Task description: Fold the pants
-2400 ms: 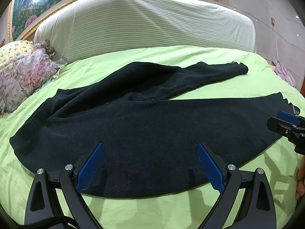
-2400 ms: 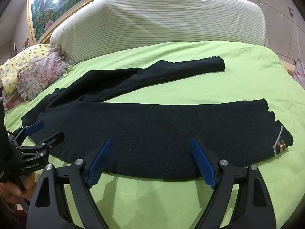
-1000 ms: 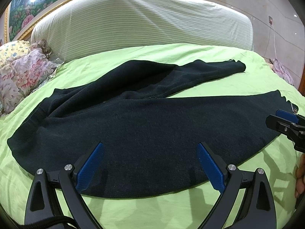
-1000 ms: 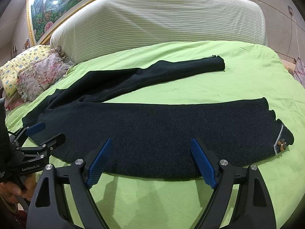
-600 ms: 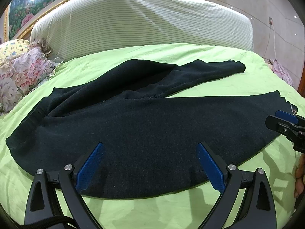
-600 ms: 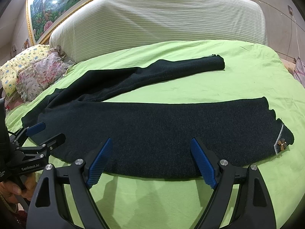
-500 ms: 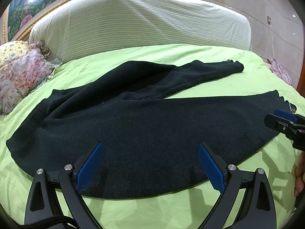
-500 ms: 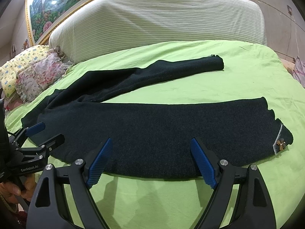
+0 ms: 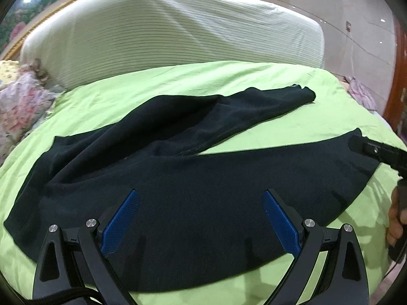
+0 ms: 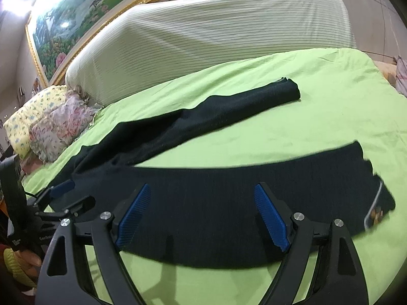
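Observation:
Black pants (image 9: 193,178) lie spread on the green bed sheet (image 9: 318,117), waist at the left, both legs running right and splayed apart. The near leg's hem carries a small orange and grey trim (image 10: 376,211). My left gripper (image 9: 201,203) hangs open above the near leg close to the waist end, nothing between its blue pads (image 9: 119,223). My right gripper (image 10: 202,195) stands open over the same leg (image 10: 229,203) further toward the hem, also holding nothing. Each gripper shows at the edge of the other's view.
A striped white-covered headboard (image 9: 165,33) rises behind the bed. Floral pillows (image 10: 53,124) lie at the left. A framed landscape painting (image 10: 84,12) hangs above. Pink cloth (image 9: 361,94) sits beyond the bed's right edge. A hand (image 9: 394,218) grips the right tool's handle.
Both grippers have lifted and tilted a little, so the pants sit lower and farther in each view. The right wrist has rolled slightly. Jaws stay as wide as before; the pants have not moved.

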